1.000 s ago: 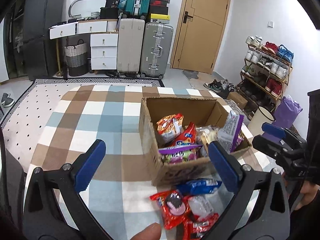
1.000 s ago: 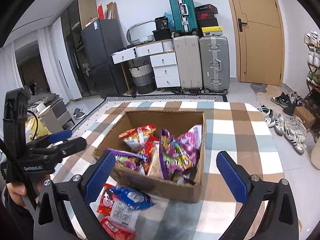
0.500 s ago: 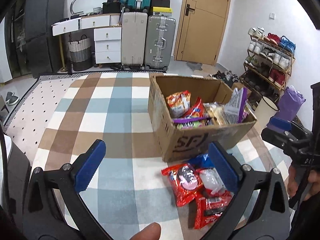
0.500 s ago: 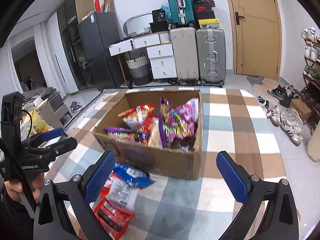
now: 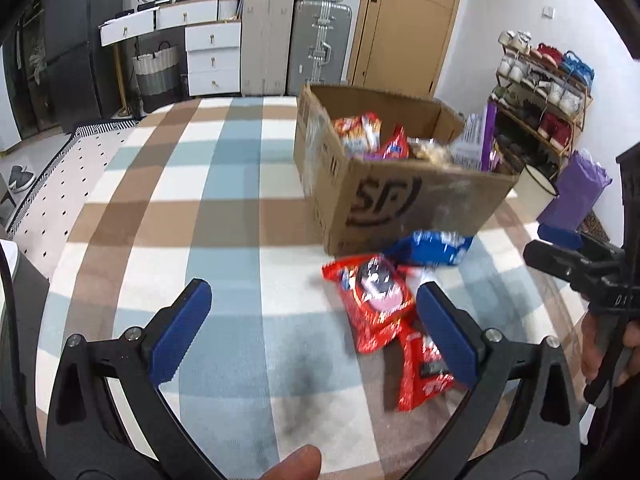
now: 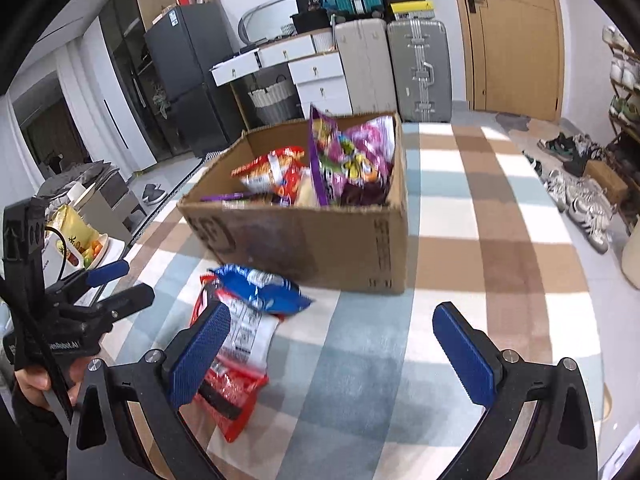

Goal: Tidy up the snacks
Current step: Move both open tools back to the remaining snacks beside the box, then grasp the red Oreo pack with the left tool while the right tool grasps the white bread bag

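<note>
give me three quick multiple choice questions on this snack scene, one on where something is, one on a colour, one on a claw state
1. Where does the blue snack packet lie?
A. inside the cardboard box
B. on the checked cloth against the front of the cardboard box
C. on the shoe rack

2. What colour are the pads of the claws?
A. blue
B. yellow
C. white

3. How does the right claw stand?
A. shut on a red packet
B. shut on nothing
C. open, holding nothing

Answers:
1 B: it rests on the cloth at the foot of the cardboard box, on top of the red packets.
2 A: both pads are blue.
3 C: its jaws are wide apart with only cloth between them.
</note>
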`<state>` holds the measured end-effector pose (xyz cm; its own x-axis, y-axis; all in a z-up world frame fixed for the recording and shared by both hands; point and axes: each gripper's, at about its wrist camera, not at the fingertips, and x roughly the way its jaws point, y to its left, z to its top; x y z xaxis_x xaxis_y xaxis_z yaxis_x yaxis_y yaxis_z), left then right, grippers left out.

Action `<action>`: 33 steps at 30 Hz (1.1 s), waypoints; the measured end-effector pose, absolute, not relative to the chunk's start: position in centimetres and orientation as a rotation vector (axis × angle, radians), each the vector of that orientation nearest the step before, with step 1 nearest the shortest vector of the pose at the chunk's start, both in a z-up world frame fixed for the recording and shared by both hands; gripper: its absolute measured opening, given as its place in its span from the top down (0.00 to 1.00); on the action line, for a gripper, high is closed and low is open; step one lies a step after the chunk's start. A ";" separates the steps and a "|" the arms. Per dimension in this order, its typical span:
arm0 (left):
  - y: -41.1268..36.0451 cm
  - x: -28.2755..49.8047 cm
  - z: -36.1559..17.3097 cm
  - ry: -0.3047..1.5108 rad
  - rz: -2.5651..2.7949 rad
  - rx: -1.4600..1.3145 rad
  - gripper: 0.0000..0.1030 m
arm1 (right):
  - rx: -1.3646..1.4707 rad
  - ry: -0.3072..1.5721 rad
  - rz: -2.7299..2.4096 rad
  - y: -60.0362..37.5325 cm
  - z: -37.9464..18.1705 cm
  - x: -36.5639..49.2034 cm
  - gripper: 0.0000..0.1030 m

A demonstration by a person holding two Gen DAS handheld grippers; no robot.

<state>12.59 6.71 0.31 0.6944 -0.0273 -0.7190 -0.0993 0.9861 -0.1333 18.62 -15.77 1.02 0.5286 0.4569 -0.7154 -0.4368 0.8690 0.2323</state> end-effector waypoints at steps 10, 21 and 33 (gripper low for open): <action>6.7 12.7 -2.4 0.870 0.031 -0.197 0.01 | 0.046 0.946 0.575 -14.4 -1.9 18.4 0.00; 7.4 13.8 -4.6 0.909 0.035 -0.237 0.01 | 0.082 1.039 0.706 -10.8 -4.4 18.5 0.01; 8.2 14.4 -5.2 0.923 0.050 -0.258 0.01 | 0.009 1.022 0.663 -7.7 -5.1 19.5 0.03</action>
<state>14.39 8.18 -5.23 0.6049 -0.0676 -0.7934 -0.1526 0.9681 -0.1988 19.51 -7.70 -5.13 0.3456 0.5148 -0.7846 -0.5070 0.8060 0.3055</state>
